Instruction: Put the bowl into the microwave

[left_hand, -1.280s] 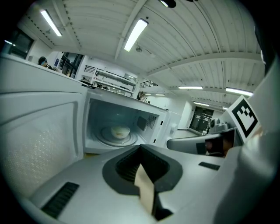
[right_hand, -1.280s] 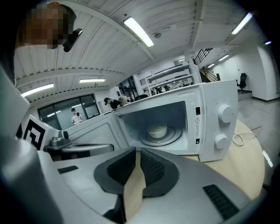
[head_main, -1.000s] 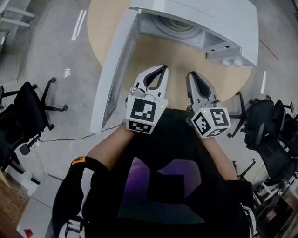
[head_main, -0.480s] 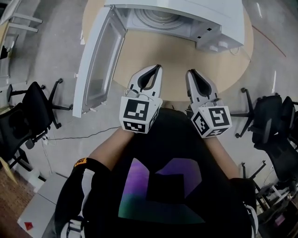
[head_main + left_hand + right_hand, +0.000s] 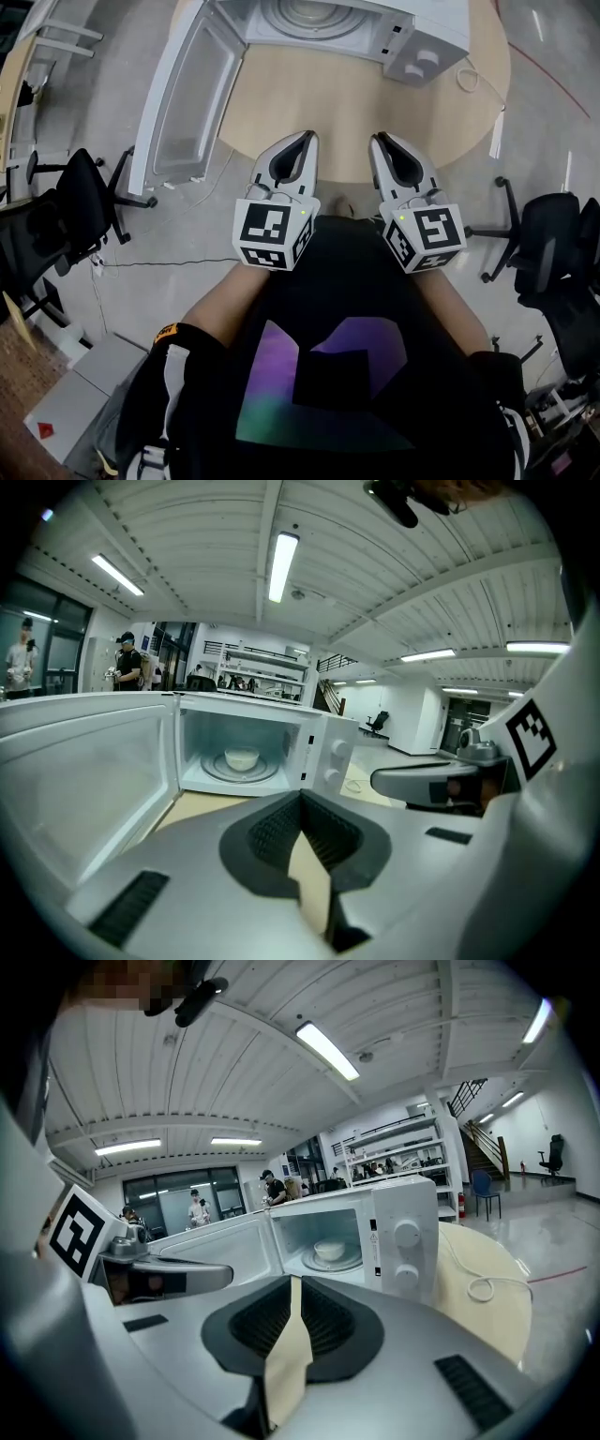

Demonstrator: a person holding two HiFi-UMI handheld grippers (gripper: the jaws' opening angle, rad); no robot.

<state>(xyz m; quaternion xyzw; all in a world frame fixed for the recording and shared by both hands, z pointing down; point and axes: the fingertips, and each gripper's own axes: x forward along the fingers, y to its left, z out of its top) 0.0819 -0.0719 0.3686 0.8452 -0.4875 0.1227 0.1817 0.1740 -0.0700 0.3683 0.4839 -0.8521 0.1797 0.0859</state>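
The bowl sat inside the microwave, so placing looked done; the left gripper and right gripper hung at the table's near edge, jaws pressed together, empty. Next would likely be swinging the door closed (it stood wide open). A second earlier, both grippers were nearer the microwave.

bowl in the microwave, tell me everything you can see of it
The bowl is small, round and off-white, smooth like ceramic or plastic. It stands upright near the middle of the turntable inside the white microwave, whose door stands open. Only the turntable touches it. Its inside cannot be seen.
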